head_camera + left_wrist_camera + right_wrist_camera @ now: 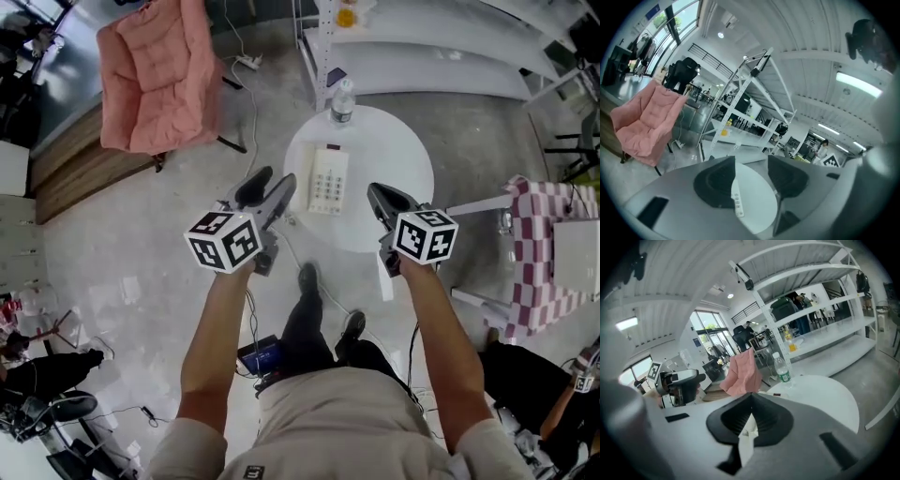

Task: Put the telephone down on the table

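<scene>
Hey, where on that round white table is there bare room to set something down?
The right half of the table is bare, from the telephone out to the rim. A thinner bare strip lies left of the telephone. The far edge is crowded: the water bottle stands just beyond the telephone.

Telephone (328,180), just right of left claw (274,180): matt white plastic. Table (403,159) under it: smooth, white. Bottle (342,101) beyond: clear plastic. Armchair (155,70): pink quilted cloth.
</scene>
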A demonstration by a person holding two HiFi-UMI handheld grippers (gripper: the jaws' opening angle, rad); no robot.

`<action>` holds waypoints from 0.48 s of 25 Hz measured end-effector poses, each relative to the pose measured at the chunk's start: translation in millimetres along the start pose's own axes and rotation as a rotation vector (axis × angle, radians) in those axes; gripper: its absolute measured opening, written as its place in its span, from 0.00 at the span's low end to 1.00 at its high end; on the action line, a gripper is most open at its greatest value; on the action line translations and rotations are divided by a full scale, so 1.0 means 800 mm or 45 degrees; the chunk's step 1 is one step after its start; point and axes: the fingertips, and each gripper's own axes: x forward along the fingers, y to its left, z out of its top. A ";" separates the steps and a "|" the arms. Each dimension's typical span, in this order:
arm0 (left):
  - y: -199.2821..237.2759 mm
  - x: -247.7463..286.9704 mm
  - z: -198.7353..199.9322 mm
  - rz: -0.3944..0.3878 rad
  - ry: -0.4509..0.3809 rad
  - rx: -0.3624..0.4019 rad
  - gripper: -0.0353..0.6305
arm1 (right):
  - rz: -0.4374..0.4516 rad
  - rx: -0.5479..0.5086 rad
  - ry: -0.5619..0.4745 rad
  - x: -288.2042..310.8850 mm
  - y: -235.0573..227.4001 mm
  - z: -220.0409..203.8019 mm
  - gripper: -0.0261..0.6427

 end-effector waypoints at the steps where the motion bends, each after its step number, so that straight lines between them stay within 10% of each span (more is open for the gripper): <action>1: -0.018 -0.013 0.011 -0.016 -0.027 0.027 0.35 | 0.024 -0.030 -0.020 -0.015 0.013 0.010 0.02; 12: -0.219 -0.138 0.093 -0.206 -0.181 0.337 0.09 | 0.206 -0.434 -0.194 -0.192 0.154 0.107 0.02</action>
